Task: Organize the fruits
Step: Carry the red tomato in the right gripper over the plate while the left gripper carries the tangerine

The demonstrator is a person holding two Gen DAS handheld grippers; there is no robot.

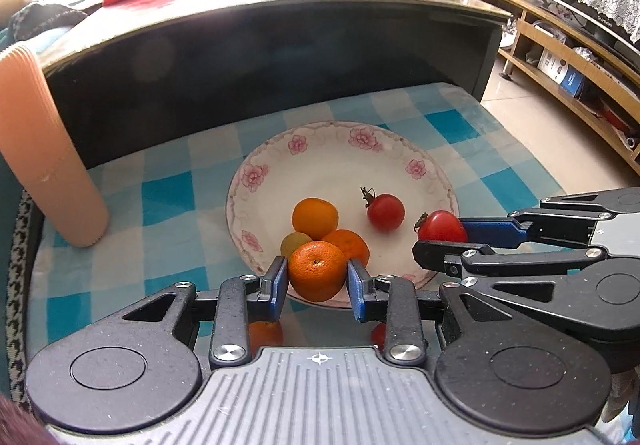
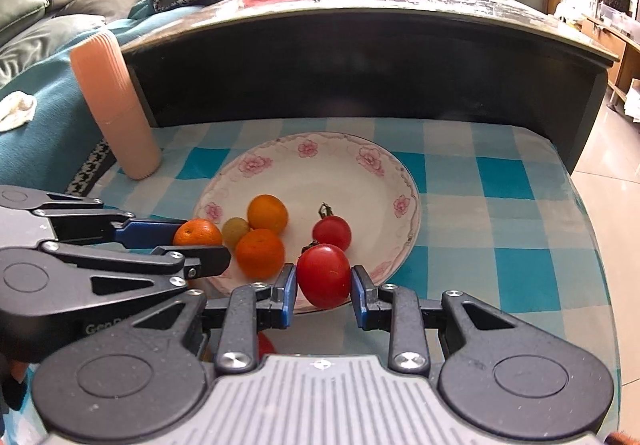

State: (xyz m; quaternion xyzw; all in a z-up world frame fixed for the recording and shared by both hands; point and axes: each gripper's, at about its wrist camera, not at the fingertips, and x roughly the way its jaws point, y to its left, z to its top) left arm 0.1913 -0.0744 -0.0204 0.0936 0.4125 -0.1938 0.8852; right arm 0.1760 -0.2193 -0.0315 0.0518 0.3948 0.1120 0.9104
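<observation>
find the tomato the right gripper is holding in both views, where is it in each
Left wrist view: the held tomato is far right of centre, at the plate's right rim, between the right gripper fingers entering from the right.
Right wrist view: the same tomato is low centre, between the blue fingers, over the plate's near rim.
Shared landmark: the floral plate.

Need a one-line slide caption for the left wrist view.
Left gripper holds a mandarin over the floral plate; right gripper holds a tomato at its rim.
</observation>
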